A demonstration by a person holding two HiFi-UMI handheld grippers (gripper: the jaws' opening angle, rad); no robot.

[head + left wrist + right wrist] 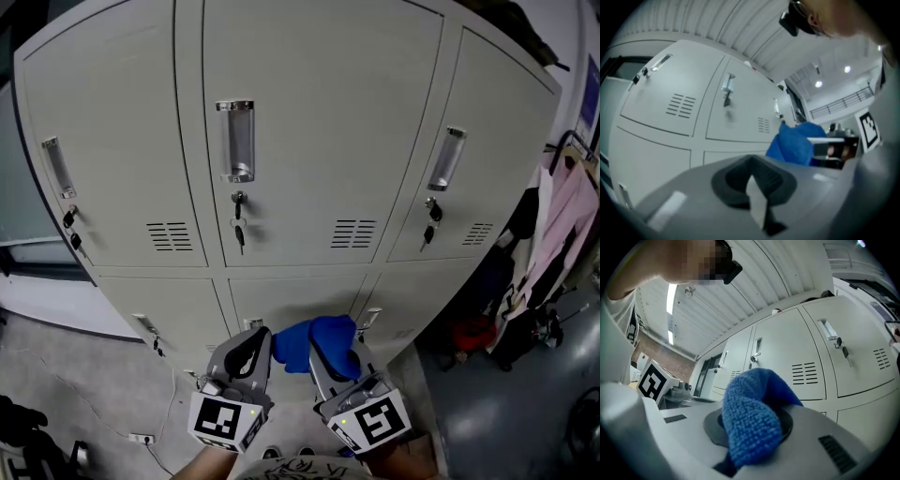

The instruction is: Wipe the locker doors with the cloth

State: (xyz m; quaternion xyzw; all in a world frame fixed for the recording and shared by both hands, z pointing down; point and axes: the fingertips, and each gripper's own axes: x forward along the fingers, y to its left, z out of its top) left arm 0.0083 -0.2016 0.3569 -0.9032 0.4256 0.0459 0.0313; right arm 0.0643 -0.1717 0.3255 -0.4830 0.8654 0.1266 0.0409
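Currently the right gripper [330,364] is clamped on the blue microfibre cloth [317,339]; in the right gripper view the wad [749,430] sits bunched between the jaws and spills over the front, with the jaws pinching it. The left gripper [249,349] is just beside it on the left, jaws pressed together with nothing in them, and the left gripper view shows the same. Both are held low in front of the pale grey metal locker doors [309,103], level with the lower row, cloth roughly over the seam between the middle and right lower doors; can't tell whether it touches the metal. From the left gripper view the cloth [797,143] is at right, with the right gripper's black-and-white marker cube [868,130] behind it. Upper row has three doors, each with a recessed chrome handle [235,141], a dangling key [239,231] under it and a block of vent slots [353,232]. Off to the right a pink garment [565,230] hangs beside the lockers with dark items below it. A white power strip [141,438] with a thin cable lies on the grey floor [84,384] at lower left, well apart from both grippers
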